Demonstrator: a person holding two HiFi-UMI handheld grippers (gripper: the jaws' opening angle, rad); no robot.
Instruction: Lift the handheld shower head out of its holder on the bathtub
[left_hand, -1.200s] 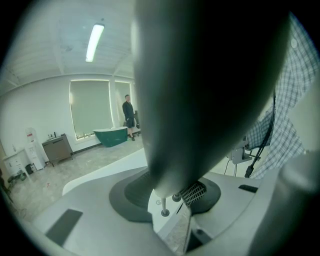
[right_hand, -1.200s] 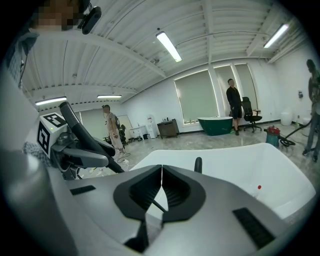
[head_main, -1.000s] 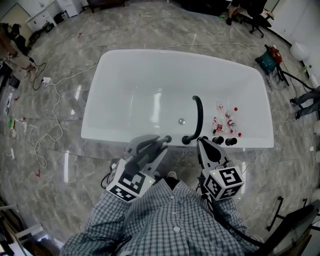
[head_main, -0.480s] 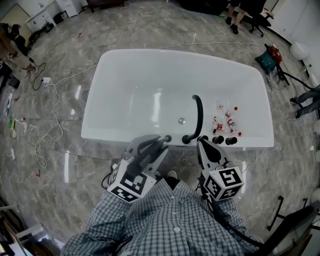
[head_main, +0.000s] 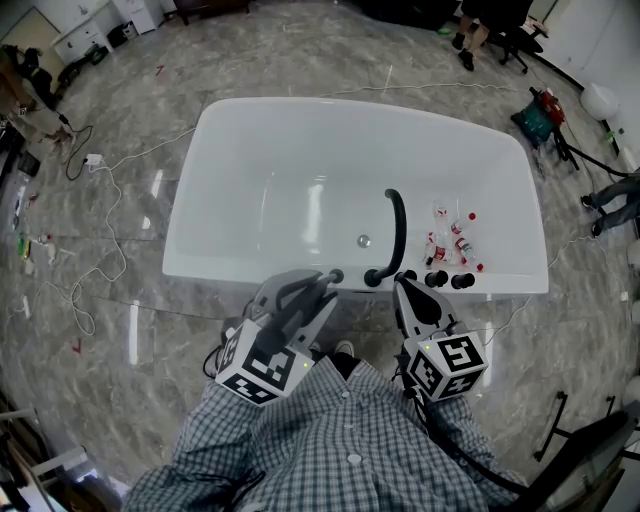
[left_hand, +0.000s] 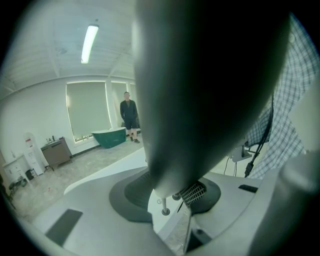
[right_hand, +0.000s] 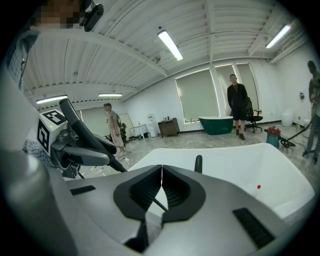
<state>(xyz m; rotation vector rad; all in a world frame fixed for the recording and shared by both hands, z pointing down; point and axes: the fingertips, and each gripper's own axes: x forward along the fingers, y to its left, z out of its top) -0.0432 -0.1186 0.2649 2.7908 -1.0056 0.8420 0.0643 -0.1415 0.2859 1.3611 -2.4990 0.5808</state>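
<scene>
– Here, where is the handheld shower head (head_main: 305, 287), and why does it lean as it does?
– It is at the near edge of the bathtub (head_main: 300, 106), a little left of the middle, just beside the base of the curved black faucet (head_main: 397, 235). Its far end meets the rim, where the holder presumably sits. The handle tilts back over the rim toward the person, which puts it within reach from outside the tub.
– What holds it?
– The left claw (head_main: 318, 292). In the left gripper view a dark shaft fills the space between the jaws, with the pads (left_hand: 135, 192) on either side of it, so the claw reads as closed on the shower head. The grasp is on the handle, apparently so the piece can be drawn up along its own axis.
– And the right claw (head_main: 408, 288)?
– Its jaws are pressed together with nothing between them. It hovers at the near edge, close to the faucet base and the knobs (head_main: 448, 281), probably in reserve. Judging by the end at the rim, the lift is not yet done.
</scene>
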